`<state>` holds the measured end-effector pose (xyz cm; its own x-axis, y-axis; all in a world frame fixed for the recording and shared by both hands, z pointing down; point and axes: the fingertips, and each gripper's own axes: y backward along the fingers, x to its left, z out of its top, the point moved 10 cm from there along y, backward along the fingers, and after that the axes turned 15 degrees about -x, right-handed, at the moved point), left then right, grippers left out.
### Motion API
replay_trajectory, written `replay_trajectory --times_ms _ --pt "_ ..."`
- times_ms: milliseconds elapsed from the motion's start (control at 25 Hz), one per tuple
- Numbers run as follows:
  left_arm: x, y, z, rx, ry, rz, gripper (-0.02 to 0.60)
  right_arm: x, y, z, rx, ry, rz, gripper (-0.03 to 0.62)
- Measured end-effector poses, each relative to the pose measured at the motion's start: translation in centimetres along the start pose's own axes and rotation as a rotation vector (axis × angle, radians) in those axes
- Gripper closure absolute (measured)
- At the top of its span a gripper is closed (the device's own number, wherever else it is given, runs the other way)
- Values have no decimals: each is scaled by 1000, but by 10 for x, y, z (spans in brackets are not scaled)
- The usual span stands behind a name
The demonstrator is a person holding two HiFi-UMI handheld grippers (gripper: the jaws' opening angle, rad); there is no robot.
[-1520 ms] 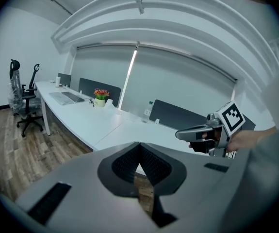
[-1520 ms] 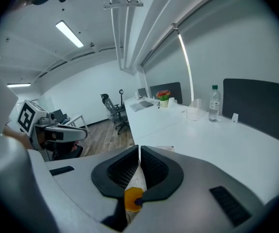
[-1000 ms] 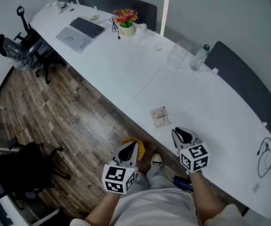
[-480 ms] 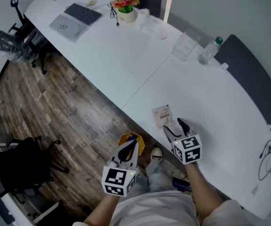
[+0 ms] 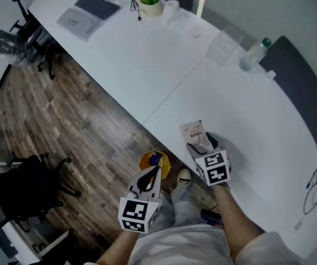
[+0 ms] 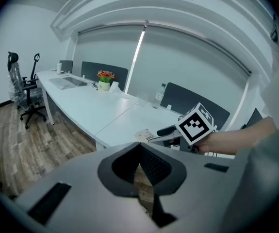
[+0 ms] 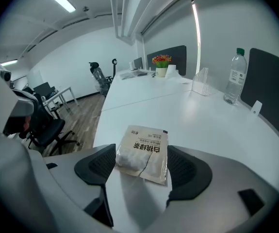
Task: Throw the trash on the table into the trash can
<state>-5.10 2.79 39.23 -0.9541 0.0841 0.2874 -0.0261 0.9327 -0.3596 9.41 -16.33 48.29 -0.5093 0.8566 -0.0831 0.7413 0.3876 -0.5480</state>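
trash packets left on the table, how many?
1. The white printed packet lies near the white table's front edge, between the right gripper's jaws, which have just been opening. Small far-end items are too small to tell.

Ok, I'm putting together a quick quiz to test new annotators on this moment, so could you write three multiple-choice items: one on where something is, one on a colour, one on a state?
1. Where does the packet lie?
A. In the trash can
B. On the white table, near its edge
C. On the laptop

2. What colour is the cap of the water bottle?
A. Red
B. Green
C. Blue

3. How does the right hand-held gripper stand?
A. Shut on the bottle
B. Shut and empty
C. Open, with a jaw on either side of the packet

Answers: B, since the right gripper view shows the packet flat on the tabletop; B, since the cap is green in that view and in the head view; C, since its jaws have just been opening and stand apart with the packet between them, not clamped.
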Motion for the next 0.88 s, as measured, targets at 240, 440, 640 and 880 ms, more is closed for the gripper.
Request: replay_trajectory --times_ms 240,440,640,880 --pt "4 1 0 1 5 18 581 2 -12 -7 56 17 -5 258" --pt "6 3 -1 -2 15 33 581 3 -12 -6 63 30 -16 260" --pt "5 6 -4 -3 21 38 581 1 -11 -6 62 34 -26 353" --pt "5 11 -3 -9 22 48 581 -2 -7 -5 50 50 -63 538"
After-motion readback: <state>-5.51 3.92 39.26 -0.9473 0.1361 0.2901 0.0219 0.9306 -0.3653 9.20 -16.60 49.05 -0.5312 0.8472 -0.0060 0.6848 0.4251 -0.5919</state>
